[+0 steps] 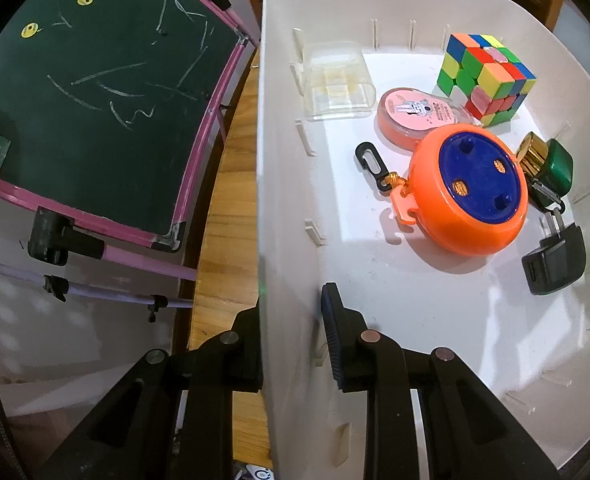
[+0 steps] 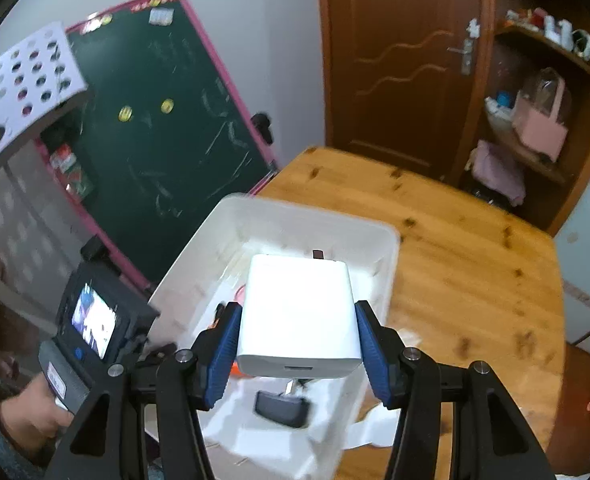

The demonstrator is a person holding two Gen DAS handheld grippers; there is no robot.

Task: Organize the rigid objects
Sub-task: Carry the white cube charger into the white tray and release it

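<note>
**A white block held over the white bin**

The white block (image 2: 297, 316) is a smooth box with round corners and a thin slot on its near end. It sits between the two blue pads (image 2: 225, 354) of the right gripper (image 2: 298, 354). The pads press on its two sides, so the right gripper has a firm hold of it. The block is up in the air above the white bin (image 2: 389, 248), not touching it.

The white bin stands on a wooden table (image 2: 475, 264). The left gripper (image 1: 295, 344) grips the bin's side wall (image 1: 283, 208). One finger is outside the wall and one finger (image 1: 335, 344) is inside, and they are close together with the wall pinched between them. A hand (image 2: 35, 412) holds this gripper from the left side.

Inside the bin lie many small things. A big orange round case (image 1: 467, 192) with a blue middle is in the centre, and a black clip (image 1: 371, 164) hangs from it on a cord. Just behind it is a pink tape roll (image 1: 411, 116). A colourful puzzle cube (image 1: 487, 80) stands in the far corner. A clear plastic box (image 1: 337, 80) sits by the far left wall. A green and gold bottle (image 1: 547, 164) lies just right of the orange case. A black plug (image 1: 555, 260) lies near it, closer to the camera.

Beside the table stands a green chalkboard (image 1: 95, 92) with a pink frame. A brown door (image 2: 399, 64) is behind the table, and shelves (image 2: 535, 120) are beside it.
</note>
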